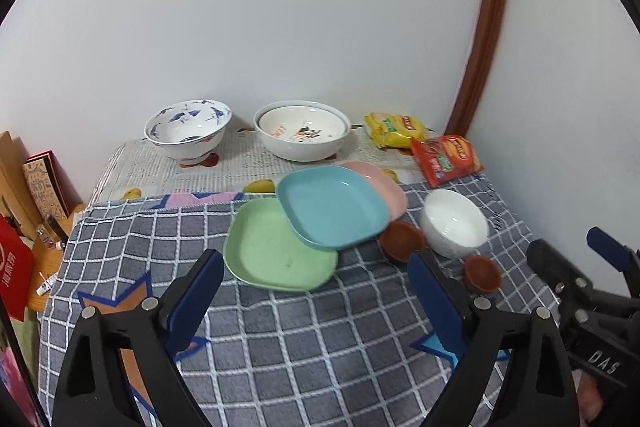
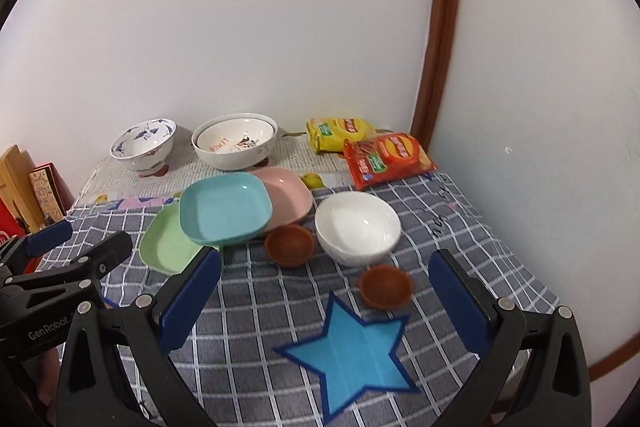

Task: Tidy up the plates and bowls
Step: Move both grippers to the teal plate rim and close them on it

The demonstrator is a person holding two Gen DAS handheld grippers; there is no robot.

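A blue square plate (image 1: 334, 207) (image 2: 224, 207) lies tilted on a green plate (image 1: 272, 247) (image 2: 168, 247) and a pink plate (image 1: 390, 187) (image 2: 290, 193). A white bowl (image 1: 454, 223) (image 2: 358, 227) and two small brown bowls (image 1: 402, 241) (image 1: 482, 273) (image 2: 289, 245) (image 2: 386, 285) stand to their right. At the back stand a blue-patterned bowl (image 1: 188, 129) (image 2: 143, 143) and a large white bowl (image 1: 302, 131) (image 2: 235, 141) with a lemon-print bowl nested inside. My left gripper (image 1: 316, 291) and right gripper (image 2: 326, 291) are both open, empty, above the checked cloth.
Yellow (image 1: 396, 129) (image 2: 340, 133) and red (image 1: 448, 159) (image 2: 386, 159) snack bags lie at the back right by the wall corner. A blue star (image 2: 352, 347) marks the cloth. Books and boxes (image 1: 40, 191) stand off the table's left edge.
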